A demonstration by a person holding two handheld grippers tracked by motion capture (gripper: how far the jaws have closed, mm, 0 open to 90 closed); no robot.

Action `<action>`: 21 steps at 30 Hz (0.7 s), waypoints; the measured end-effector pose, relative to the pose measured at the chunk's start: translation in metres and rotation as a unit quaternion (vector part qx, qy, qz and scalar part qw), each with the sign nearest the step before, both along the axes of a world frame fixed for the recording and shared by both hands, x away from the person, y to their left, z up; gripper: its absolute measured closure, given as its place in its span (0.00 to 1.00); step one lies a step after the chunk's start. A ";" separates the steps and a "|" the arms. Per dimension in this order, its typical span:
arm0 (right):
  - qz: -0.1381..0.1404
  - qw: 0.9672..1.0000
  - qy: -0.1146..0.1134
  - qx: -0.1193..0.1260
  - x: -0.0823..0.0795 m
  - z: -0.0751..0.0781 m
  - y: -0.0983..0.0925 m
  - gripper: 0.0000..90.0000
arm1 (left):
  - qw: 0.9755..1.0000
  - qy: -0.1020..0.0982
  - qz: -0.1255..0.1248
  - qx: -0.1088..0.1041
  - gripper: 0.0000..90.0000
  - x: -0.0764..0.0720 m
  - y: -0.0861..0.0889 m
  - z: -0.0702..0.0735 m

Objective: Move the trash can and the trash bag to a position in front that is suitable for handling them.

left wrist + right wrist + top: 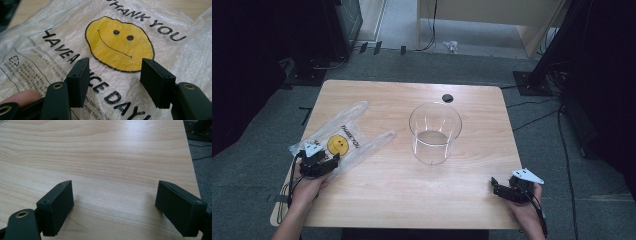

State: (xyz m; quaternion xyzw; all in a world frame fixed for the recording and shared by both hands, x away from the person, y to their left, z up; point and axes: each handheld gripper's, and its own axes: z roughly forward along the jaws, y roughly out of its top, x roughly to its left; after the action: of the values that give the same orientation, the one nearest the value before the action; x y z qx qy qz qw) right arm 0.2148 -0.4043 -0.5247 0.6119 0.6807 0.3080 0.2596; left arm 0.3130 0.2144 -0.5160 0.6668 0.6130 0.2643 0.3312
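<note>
Honestly, the tricky bit is how flat that plastic bag (117,47) lies. The left gripper (113,75) hangs just above it, jaws about half open with the yellow smiley print showing in the gap and nothing pinched yet. If the jaws come down and close on one smooth layer, I reckon the film just slides out, or both layers get nipped together and the bag won't open later.

The bag sits near the desk's (387,200) left edge, so dragging it outward could pull it off. Past the jaws toward the middle stands a clear tub (435,132), well apart, with bare desk between.

The right gripper (115,202) rests by the right edge, jaws wide apart over bare wood, holding nothing.
</note>
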 end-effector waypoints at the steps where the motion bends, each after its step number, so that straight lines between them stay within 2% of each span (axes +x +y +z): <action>1: 0.000 1.000 0.000 0.000 0.000 0.000 0.000 0.16 | 1.000 0.000 0.000 0.000 0.44 0.000 0.000 0.000; 3: 0.000 1.000 0.000 0.000 0.000 0.000 0.000 0.16 | 1.000 0.000 0.022 -0.009 0.40 -0.004 -0.011 0.000; 4: 0.000 1.000 0.000 0.000 0.000 0.000 0.000 0.16 | 1.000 -0.001 0.023 -0.022 0.39 -0.006 -0.015 0.000; 5: 0.000 1.000 0.000 0.000 0.000 0.000 0.000 0.16 | 1.000 -0.001 0.023 -0.022 0.39 -0.006 -0.015 0.000; 8: 0.000 1.000 0.000 0.000 0.000 0.000 0.000 0.16 | 0.997 -0.004 0.020 -0.068 0.37 -0.013 -0.030 0.000; 10: 0.000 1.000 0.000 0.000 0.000 0.000 0.000 0.16 | 0.995 0.002 -0.009 -0.096 0.35 -0.018 -0.044 0.001; 11: 0.000 1.000 0.000 0.000 0.000 0.000 0.000 0.16 | 0.995 0.003 -0.025 -0.100 0.32 -0.020 -0.052 0.003; 12: 0.000 1.000 0.000 0.000 0.000 0.000 0.000 0.16 | 0.990 -0.006 -0.063 -0.123 0.31 -0.025 -0.066 0.012; 13: 0.000 1.000 0.000 0.000 0.000 0.000 0.000 0.16 | 0.990 -0.006 -0.063 -0.123 0.30 -0.025 -0.066 0.012; 14: 0.000 1.000 0.000 0.000 0.000 0.000 0.000 0.16 | 0.989 -0.030 -0.082 -0.121 0.30 -0.030 -0.073 0.026; 15: 0.000 1.000 0.000 0.000 0.000 0.000 0.000 0.16 | 0.989 -0.030 -0.082 -0.121 0.30 -0.030 -0.073 0.026; 16: 0.000 1.000 0.000 0.000 0.000 0.000 0.000 0.16 | 0.989 -0.048 -0.084 -0.111 0.30 -0.031 -0.074 0.032; 17: 0.000 1.000 0.000 0.000 0.000 0.000 0.000 0.16 | 0.990 -0.075 -0.086 -0.081 0.31 -0.030 -0.069 0.039; 18: 0.000 1.000 0.000 0.000 0.000 0.000 0.000 0.16 | 0.990 -0.075 -0.086 -0.081 0.31 -0.030 -0.069 0.039; 19: 0.000 1.000 0.000 -0.001 0.000 0.000 0.000 0.16 | 0.991 -0.061 -0.091 -0.072 0.31 -0.025 -0.058 0.037; 20: 0.000 1.000 0.000 -0.001 0.000 0.000 0.000 0.16 | 0.991 -0.061 -0.091 -0.072 0.31 -0.025 -0.058 0.037; 21: -0.001 1.000 -0.002 -0.002 0.000 0.000 0.001 0.21 | 0.994 -0.023 -0.078 -0.066 0.32 -0.021 -0.044 0.027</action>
State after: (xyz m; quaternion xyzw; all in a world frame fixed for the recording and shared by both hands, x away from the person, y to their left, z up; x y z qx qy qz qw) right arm 0.2148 -0.4032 -0.5244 0.6113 0.6803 0.3077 0.2623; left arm 0.2918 0.1700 -0.4888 0.6833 0.5674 0.2113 0.4081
